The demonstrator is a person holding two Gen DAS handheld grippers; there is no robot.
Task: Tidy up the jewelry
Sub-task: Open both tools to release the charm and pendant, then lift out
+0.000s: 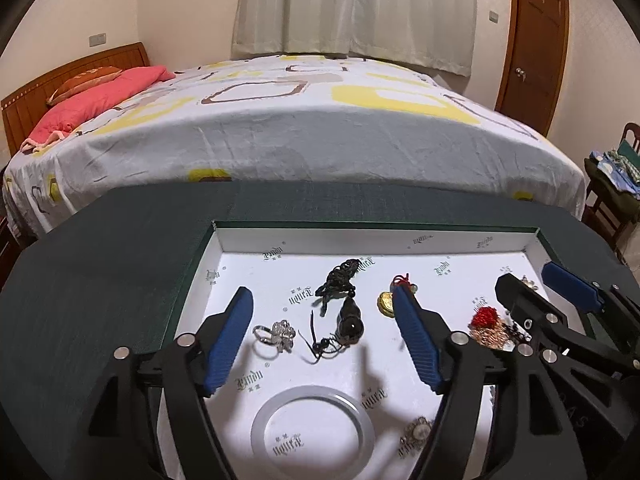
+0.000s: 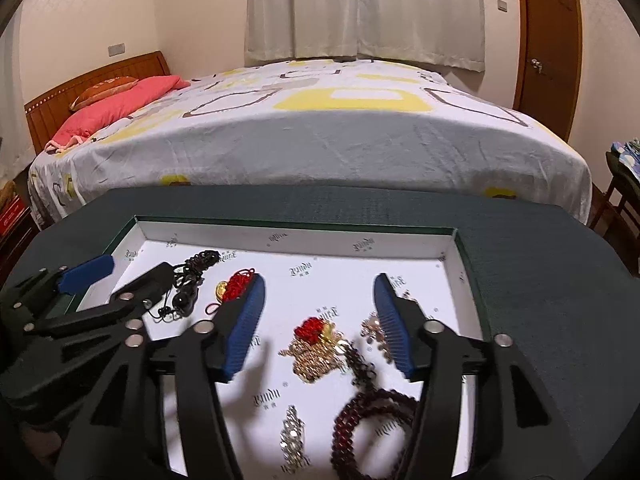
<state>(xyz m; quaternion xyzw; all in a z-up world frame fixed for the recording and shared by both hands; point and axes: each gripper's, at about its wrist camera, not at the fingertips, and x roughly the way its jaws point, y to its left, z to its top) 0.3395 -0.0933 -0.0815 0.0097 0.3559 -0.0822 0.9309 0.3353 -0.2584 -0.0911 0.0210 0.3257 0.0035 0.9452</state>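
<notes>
Inside white box lid (image 1: 400,242), repeated mirrored blackletter logo, unreadable, jewelry scattered

Tray (image 1: 400,238): white lining printed with dark lettering, dark green rim. Tabletop (image 1: 104,272): dark green, woven texture. Gripper pads (image 1: 230,340): blue, ribbed, on black frames. Pendant (image 1: 350,318): glossy black on black cord. Knot ornament (image 2: 314,328): red over gold chain. Bead bracelet (image 2: 368,420): dark red. Bedsheet (image 1: 320,120): white and grey with yellow and brown squares. Pillow (image 1: 100,100): pink.
</notes>
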